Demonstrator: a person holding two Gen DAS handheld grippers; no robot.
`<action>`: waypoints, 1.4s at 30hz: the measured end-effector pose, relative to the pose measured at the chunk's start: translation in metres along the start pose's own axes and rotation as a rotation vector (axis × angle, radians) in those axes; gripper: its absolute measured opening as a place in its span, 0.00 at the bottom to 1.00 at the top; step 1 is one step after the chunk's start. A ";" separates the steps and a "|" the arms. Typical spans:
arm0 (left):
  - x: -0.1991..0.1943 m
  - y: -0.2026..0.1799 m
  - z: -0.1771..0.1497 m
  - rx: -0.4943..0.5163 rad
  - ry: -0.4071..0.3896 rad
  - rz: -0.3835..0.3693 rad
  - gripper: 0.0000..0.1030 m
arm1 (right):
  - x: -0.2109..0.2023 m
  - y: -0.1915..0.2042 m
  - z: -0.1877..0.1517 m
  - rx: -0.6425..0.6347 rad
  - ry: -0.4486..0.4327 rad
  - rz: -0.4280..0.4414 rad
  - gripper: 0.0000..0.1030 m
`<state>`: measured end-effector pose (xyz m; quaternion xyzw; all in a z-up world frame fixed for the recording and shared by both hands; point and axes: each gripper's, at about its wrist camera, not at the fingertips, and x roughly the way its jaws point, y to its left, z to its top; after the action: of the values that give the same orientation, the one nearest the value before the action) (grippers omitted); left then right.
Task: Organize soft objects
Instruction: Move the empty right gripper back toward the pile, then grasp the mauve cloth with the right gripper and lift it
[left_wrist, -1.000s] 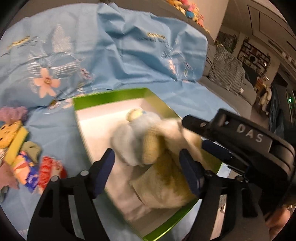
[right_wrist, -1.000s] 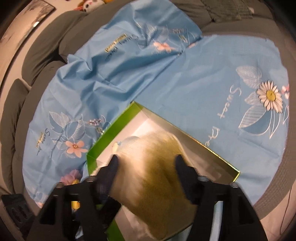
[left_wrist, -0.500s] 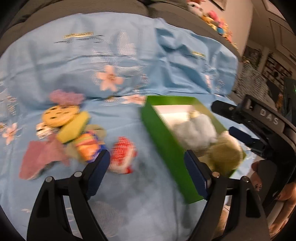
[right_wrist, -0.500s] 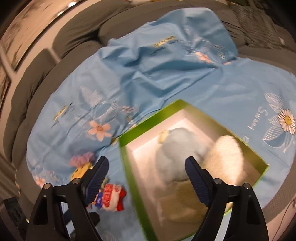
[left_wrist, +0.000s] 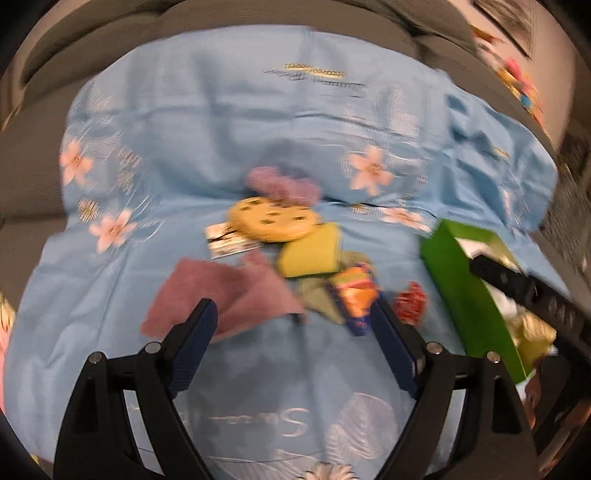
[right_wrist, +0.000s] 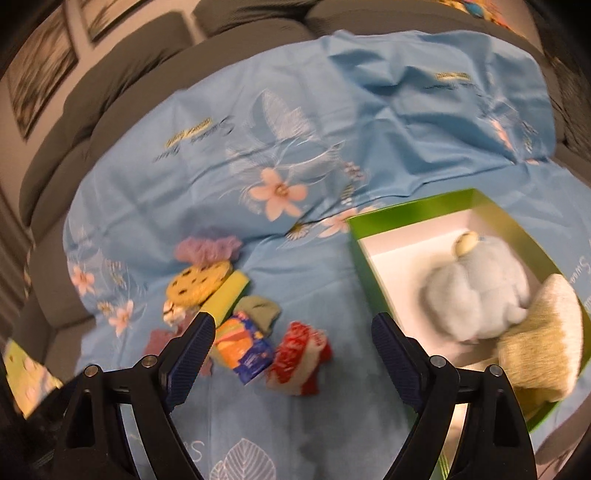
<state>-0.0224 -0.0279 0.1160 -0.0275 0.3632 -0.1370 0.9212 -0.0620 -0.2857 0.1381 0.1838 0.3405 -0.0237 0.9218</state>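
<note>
The left gripper (left_wrist: 291, 328) has its fingers (left_wrist: 194, 343) wide apart with nothing clamped between them; only blue cloth (left_wrist: 258, 110) lies in the gap. Just past the left finger's tip lies a mauve rag (left_wrist: 225, 291). At the right finger's tip sits an orange-and-blue toy (left_wrist: 356, 295), with a red toy (left_wrist: 412, 301) just outside it. Further ahead, between the fingers, lie a yellow sponge (left_wrist: 310, 254), a cookie plush (left_wrist: 271, 219) with a white tag (left_wrist: 227, 242) beside it, and beyond that a purple fluffy thing (left_wrist: 284, 186). Off to the right of the fingers stands a green box (left_wrist: 465, 295), partly hidden by the other black gripper. This view is blurred.

The right gripper (right_wrist: 293, 332) also stands with fingers (right_wrist: 192, 349) spread and grips nothing. Between them, close to the tips, lie the red toy (right_wrist: 299, 358) and the orange-and-blue toy (right_wrist: 242, 347), the latter just beside the left finger. Ahead of that finger are an olive sock-like piece (right_wrist: 258, 310), the sponge (right_wrist: 227, 293), the cookie plush (right_wrist: 197, 284) and the purple thing (right_wrist: 208, 247). Right of the right finger sits the green box (right_wrist: 406, 214), open, holding a pale blue plush (right_wrist: 480, 295) and, nearer the box's right corner, a tan-and-cream plush (right_wrist: 543, 339) touching it. The cloth (right_wrist: 332, 129) covers a grey sofa (right_wrist: 110, 85).
</note>
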 end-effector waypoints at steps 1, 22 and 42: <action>0.002 0.014 -0.001 -0.047 0.002 -0.006 0.81 | 0.004 0.009 -0.004 -0.029 0.010 -0.012 0.85; 0.046 0.100 -0.012 -0.271 0.105 0.069 0.81 | 0.069 0.095 -0.061 -0.254 0.142 -0.092 0.85; 0.075 0.115 -0.012 -0.325 0.191 0.102 0.81 | 0.137 0.148 -0.027 -0.260 0.354 0.175 0.85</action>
<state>0.0491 0.0623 0.0404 -0.1445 0.4673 -0.0316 0.8716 0.0514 -0.1277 0.0800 0.0938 0.4798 0.1328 0.8622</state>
